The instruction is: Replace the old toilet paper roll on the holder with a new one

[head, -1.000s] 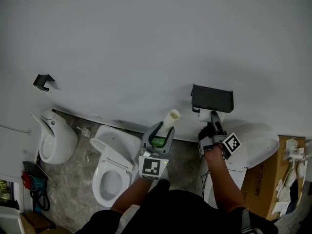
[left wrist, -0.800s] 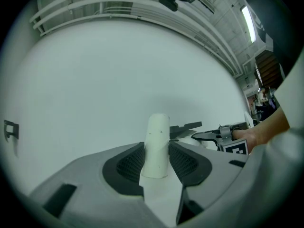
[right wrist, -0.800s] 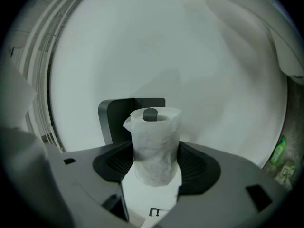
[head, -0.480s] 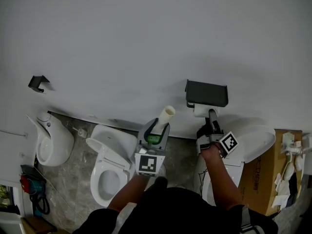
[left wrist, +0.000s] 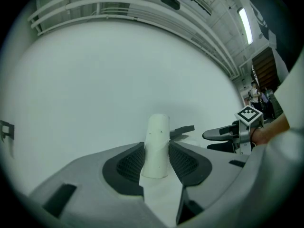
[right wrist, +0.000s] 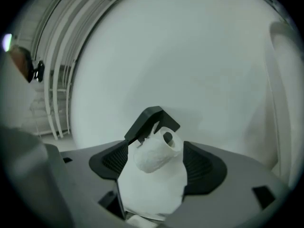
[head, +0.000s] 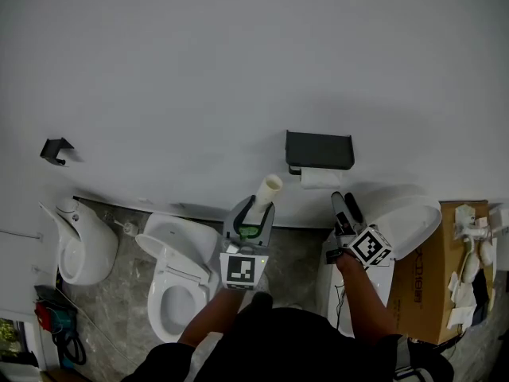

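Trouble, if it comes, is likeliest at the holder (head: 320, 150). The new roll (right wrist: 156, 153) hangs under that black wall-mounted bracket with a ragged loose tail. The right gripper (head: 344, 201) stands just short of it with its fingers spread wide. They have just been opening, and although the roll lines up between them in the right gripper view, neither pad presses on it. I cannot tell whether the roll sits fully home on the holder's arm. If it is only partly on, it could slide off the open end now that nothing grips it. A spread finger could also snag the loose tail as the hand moves, pulling paper off or dragging the roll outward.

The second risk is on the other side. The left gripper (head: 258, 212) has its fingers clamped on the lower end of the bare cardboard core (left wrist: 156, 141) — the spent one, I judge. Most of the tube stands clear beyond the pads. A thin, smooth tube held by its end may pivot or slip, and the toilet (head: 179, 277) below and to the left has its bowl uncovered.

Writing is scarce. The marker cubes (head: 371, 246) carry only black-and-white square patterns. The cardboard box (head: 433, 269) at the far right shows a line of dark print on its side — too small to read. No brand shows on the roll, core or holder.
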A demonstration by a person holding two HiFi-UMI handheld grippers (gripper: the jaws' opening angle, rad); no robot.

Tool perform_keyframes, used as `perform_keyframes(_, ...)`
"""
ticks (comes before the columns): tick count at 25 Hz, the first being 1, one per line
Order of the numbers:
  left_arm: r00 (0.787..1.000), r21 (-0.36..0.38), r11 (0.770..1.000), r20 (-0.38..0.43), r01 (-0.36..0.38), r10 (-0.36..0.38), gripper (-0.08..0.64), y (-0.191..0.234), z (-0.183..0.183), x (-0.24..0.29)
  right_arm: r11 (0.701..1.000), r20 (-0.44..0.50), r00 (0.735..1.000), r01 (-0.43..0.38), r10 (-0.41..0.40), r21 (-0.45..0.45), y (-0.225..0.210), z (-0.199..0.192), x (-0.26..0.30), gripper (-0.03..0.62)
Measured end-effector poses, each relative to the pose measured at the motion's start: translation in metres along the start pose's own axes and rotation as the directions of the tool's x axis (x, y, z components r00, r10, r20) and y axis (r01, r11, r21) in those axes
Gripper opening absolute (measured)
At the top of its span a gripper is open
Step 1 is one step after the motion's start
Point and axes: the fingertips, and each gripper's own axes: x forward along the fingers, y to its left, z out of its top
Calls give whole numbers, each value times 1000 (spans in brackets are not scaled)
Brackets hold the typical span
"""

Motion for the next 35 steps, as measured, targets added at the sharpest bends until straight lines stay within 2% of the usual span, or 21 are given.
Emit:
perform_keyframes(2, 1000, -10, 1000, 8, 2, -2, 161, -3, 2, 1, 992, -20, 1000, -5, 3, -129, 7, 5, -6, 324)
perform_keyframes(4, 1000, -15, 1000, 10, 7, -6, 161, -5, 3, 2, 964, -43, 999, -13, 2, -266, 16, 8, -11, 324)
perform_keyframes(6, 1000, -27, 1000, 20, 8, -7, 161, -7, 6, 3, 916, -68, 998, -25, -2, -400, 25, 11, -13, 306)
perform_keyframes(8, 1000, -35, 999, 20, 11, -10, 161, -9, 6, 4, 861, -82, 997, -36, -6, -507, 33, 14, -16, 240)
perform_keyframes(15, 1000, -60, 998, 21, 16, -15, 161, -12, 6, 6, 716, -79, 997, -38, -25, -698, 50, 24, -20, 107)
perform_keyframes(18, 1000, -69, 997, 24, 17, -16, 161, -14, 6, 6, 670, -52, 998, -23, -24, -742, 59, 31, -24, 33)
perform_keyframes(21, 999, -72, 997, 32, 10, -7, 161, -11, 10, 7, 656, -49, 999, -26, -17, -754, 64, 33, -26, 3)
perform_keyframes(25, 998, -68, 997, 55, 23, -19, 161, -13, 13, 9, 647, -19, 999, 7, -33, -763, 64, 42, -31, 2)
perform_keyframes(32, 997, -93, 995, 73, 40, -33, 161, -13, 23, 14, 594, 5, 999, 33, -48, -804, 72, 47, -35, 2)
perform_keyframes(35, 996, -102, 994, 79, 41, -33, 161, -12, 24, 15, 592, -1, 999, 23, -41, -806, 75, 46, -34, 2)
